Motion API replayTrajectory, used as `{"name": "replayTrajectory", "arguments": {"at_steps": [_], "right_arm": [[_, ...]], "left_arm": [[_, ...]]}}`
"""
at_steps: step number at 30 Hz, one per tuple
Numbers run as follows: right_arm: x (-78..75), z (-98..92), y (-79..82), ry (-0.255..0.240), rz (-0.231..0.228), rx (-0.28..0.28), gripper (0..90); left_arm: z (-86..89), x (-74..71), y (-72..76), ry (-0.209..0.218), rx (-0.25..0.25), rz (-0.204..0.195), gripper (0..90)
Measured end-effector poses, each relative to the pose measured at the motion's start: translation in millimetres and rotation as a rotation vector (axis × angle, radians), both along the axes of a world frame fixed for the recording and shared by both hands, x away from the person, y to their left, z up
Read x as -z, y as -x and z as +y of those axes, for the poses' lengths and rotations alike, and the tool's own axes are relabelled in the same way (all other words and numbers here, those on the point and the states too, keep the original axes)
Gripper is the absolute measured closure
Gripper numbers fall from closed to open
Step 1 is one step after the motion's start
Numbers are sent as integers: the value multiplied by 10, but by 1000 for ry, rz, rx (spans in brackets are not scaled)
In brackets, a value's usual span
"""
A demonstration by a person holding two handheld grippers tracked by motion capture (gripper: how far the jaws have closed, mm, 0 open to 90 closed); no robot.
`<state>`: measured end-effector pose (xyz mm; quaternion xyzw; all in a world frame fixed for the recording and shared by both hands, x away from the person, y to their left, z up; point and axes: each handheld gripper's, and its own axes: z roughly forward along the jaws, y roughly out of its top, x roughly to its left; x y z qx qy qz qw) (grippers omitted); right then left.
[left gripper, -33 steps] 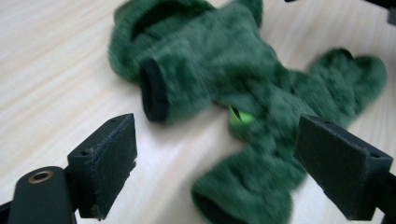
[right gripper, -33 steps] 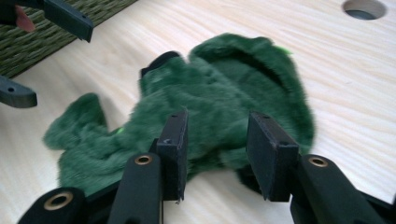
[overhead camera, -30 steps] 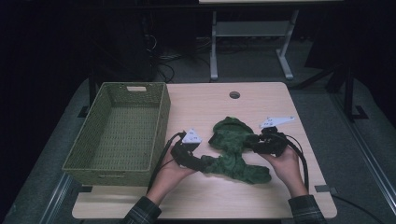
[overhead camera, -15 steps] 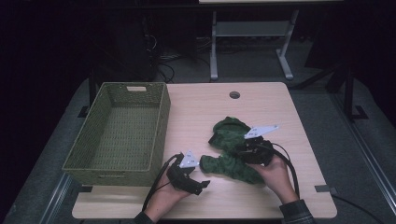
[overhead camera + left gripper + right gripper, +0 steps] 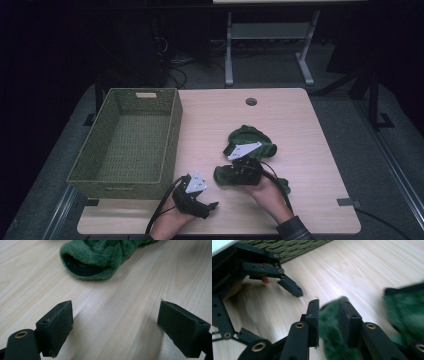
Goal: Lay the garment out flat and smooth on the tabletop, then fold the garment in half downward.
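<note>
A fuzzy green cloth (image 5: 250,142) lies crumpled on the counter (image 5: 300,120), one fold pinched between the right hand-held gripper (image 5: 328,315) pads.

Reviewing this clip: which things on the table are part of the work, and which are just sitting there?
In the job: green fleece garment, right gripper closing on a fold of it, left gripper open beside it.
Lying about: woven basket, table.
</note>
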<state>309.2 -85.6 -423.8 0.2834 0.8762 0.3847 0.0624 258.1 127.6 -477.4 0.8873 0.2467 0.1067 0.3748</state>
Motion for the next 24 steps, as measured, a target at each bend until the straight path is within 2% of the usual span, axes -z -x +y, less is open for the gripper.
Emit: {"name": "replayTrajectory", "arguments": {"at_steps": [6,9,11,13,17,20,22,24], "right_arm": [[113,270,-22,29,25,-17,722],[198,339,-44,71,27,-16,722],[257,364,-56,117,10,3,722],[308,375,-66,150,17,17,713],[347,400,-53,156,0,18,742],[363,421,-22,145,2,14,836],[365,425,-6,148,-7,7,863],[365,415,-3,131,12,-5,868]], "left_arm": [[13,1,1,0,6,-1,127],[14,2,2,2,6,2,127],[13,2,5,4,5,6,127],[13,1,5,3,4,5,127],[13,2,3,4,5,2,127],[12,3,4,5,4,3,127],[12,3,5,6,3,4,127],[13,1,4,3,4,3,127]]}}
